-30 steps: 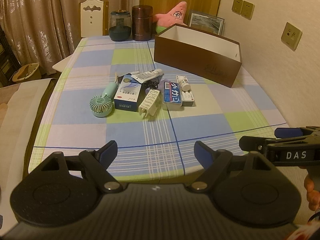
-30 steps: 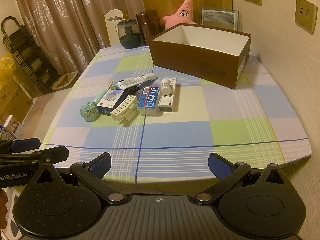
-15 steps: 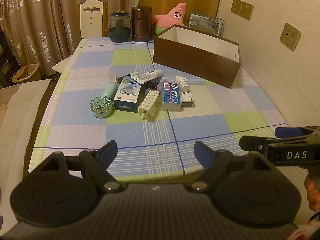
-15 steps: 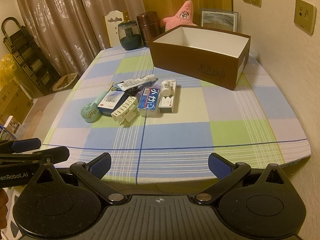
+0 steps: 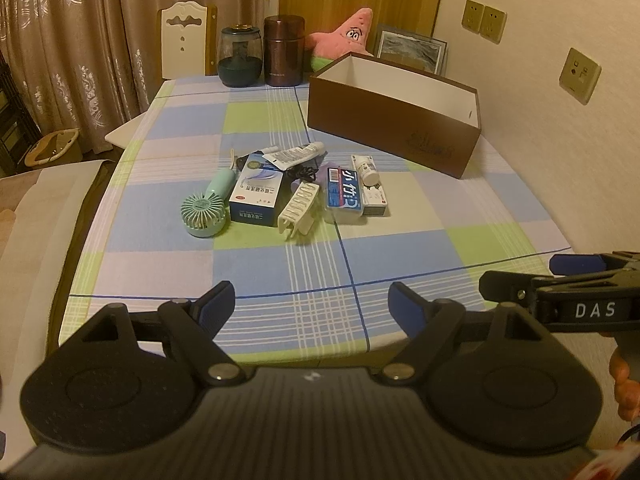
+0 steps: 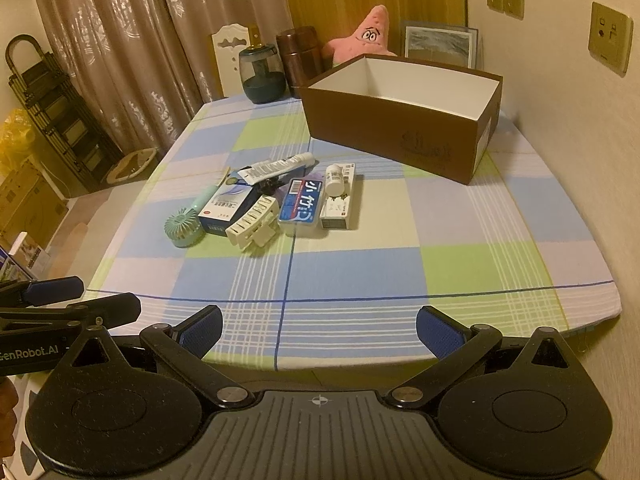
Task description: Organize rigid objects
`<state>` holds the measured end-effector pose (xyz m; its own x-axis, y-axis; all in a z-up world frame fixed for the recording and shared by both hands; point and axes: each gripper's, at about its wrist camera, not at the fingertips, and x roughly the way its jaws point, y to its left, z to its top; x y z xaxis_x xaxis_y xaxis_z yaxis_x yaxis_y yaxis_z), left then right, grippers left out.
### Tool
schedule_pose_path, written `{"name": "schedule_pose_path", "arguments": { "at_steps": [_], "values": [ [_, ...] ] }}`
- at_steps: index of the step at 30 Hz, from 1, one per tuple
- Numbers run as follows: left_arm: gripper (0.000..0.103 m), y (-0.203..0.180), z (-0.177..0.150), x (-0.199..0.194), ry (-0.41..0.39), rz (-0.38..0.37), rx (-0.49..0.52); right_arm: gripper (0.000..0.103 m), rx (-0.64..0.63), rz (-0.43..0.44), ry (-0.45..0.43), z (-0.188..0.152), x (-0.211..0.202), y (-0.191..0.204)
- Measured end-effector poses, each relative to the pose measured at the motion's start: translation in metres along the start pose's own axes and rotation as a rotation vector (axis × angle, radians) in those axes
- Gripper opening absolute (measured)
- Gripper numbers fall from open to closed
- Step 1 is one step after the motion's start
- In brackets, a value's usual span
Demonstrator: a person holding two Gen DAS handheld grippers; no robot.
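Counter (image 5: pixel 280 272), covered by a blue, green and lilac checked cloth, fills most of both views. Curtains (image 5: pixel 72 40) hang behind its far left side; a white chair (image 5: pixel 184 44) stands at the far end.

Brown box (image 5: pixel 384 128), white inside, open top, sits on the far right part of the counter, angled. Nothing visible inside it from either view.

Left gripper (image 5: pixel 310 306): low at the near edge of the counter, jaws spread wide, nothing between them. Right gripper (image 6: pixel 318 330): same near edge, jaws also spread wide, empty. Each gripper shows at the edge of the other's view.

Along the far edge: dark glass jar (image 5: pixel 240 56), brown canister (image 5: pixel 283 51), pink starfish plush (image 5: pixel 346 38), framed picture (image 5: pixel 412 50) leaning on the wall.

Task items lie in one loose cluster mid-counter, well apart from both grippers and just in front of the box:
- blue-and-white carton (image 5: pixel 258 192), flat
- mint handheld fan (image 5: pixel 204 210), head toward the near side, touching the carton's left side
- cream hair claw clip (image 5: pixel 300 210), right of the carton
- blue packet (image 5: pixel 343 196) with white characters
- white flat box (image 5: pixel 374 200), right of the packet, with a small white bottle (image 5: pixel 367 168) lying on its far end
- white tube (image 5: pixel 296 154), lying across the carton's far end
- small black item (image 5: pixel 302 172) behind the clip; cannot tell what it is
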<state>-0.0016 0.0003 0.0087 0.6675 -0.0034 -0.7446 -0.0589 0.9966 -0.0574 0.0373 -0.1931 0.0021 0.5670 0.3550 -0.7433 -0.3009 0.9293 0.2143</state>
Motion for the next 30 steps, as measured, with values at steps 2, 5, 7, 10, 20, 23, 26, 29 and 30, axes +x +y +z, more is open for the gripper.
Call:
{"name": "schedule_pose_path", "arguments": {
  "at_steps": [2,5,7,10,20,23,26,29,30],
  "values": [
    [0.083,0.000,0.000,0.000,0.000,0.000,0.000,0.103,0.000,0.000,-0.001,0.000,0.000,0.000],
    [0.083,0.000,0.000,0.000,-0.001,-0.001,0.000,0.103,0.000,0.000,0.000,0.000,0.000,0.000],
    [0.083,0.000,0.000,0.000,-0.001,-0.001,0.000,0.103,0.000,-0.001,0.000,0.000,0.000,0.000],
    [0.083,0.000,0.000,0.000,-0.001,-0.001,-0.001,0.103,0.001,-0.001,-0.001,0.000,0.000,0.000],
    [0.083,0.001,0.001,-0.002,-0.001,-0.001,-0.003,0.103,0.001,0.000,-0.002,0.001,0.001,0.001],
    [0.083,0.002,0.003,-0.003,0.001,-0.001,-0.004,0.103,0.001,0.001,-0.001,0.002,0.001,0.004],
    [0.083,0.003,0.003,-0.003,0.001,-0.002,-0.004,0.103,0.002,0.002,0.000,0.004,0.004,0.006],
    [0.083,0.010,0.005,0.001,0.004,-0.003,-0.006,0.103,0.003,0.002,0.001,0.004,0.007,0.007],
    [0.083,0.011,0.005,0.002,0.004,-0.004,-0.006,0.103,0.004,0.002,0.001,0.005,0.008,0.009]
  ]
}}
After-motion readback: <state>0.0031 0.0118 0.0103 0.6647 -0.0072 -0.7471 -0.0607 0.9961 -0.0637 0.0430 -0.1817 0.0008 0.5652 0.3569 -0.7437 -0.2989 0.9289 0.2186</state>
